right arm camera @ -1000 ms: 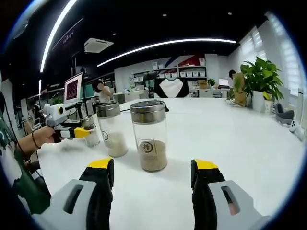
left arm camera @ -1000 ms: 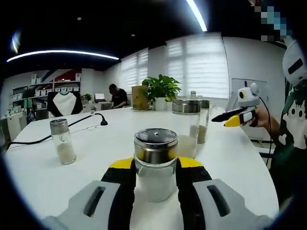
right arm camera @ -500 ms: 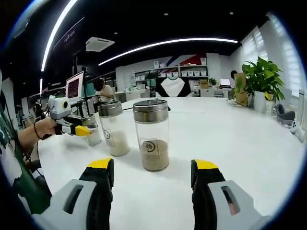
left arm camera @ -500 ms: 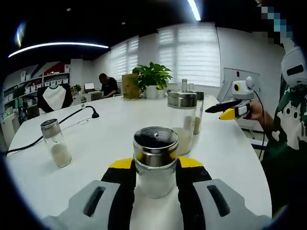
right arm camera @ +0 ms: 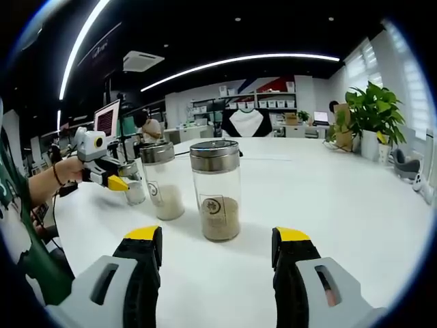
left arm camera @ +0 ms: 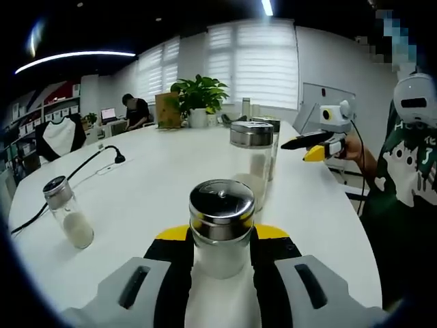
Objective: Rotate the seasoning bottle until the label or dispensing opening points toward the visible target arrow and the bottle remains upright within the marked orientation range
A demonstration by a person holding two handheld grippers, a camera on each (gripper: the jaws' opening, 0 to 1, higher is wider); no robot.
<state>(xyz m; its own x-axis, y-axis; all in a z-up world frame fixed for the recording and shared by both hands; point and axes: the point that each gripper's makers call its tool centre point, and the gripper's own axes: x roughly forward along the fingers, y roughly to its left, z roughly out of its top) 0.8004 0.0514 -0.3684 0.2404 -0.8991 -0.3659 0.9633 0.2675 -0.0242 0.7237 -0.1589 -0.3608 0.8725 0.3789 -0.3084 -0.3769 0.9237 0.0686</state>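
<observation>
1. Now, in the left gripper view, we have the left gripper (left arm camera: 222,239) clamped on a clear glass seasoning bottle with a steel shaker cap (left arm camera: 221,229), one yellow-tipped jaw against each flank. The bottle stands upright, long axis vertical, on the white tabletop (left arm camera: 143,191) near its close edge, holding pale powder. No label faces us, and we see no target arrow.
2. Beyond it two taller steel-capped glass jars (left arm camera: 251,167) stand together mid-table; a small glass shaker (left arm camera: 65,212) sits towards the left edge.
3. In the right gripper view, the right gripper (right arm camera: 217,249) hangs with jaws wide apart, holding nothing. Just ahead stands a glass jar of brown powder (right arm camera: 216,190) bearing a round emblem we cannot read.
4. We judge the left hand is the one placed to turn the bottle.
</observation>
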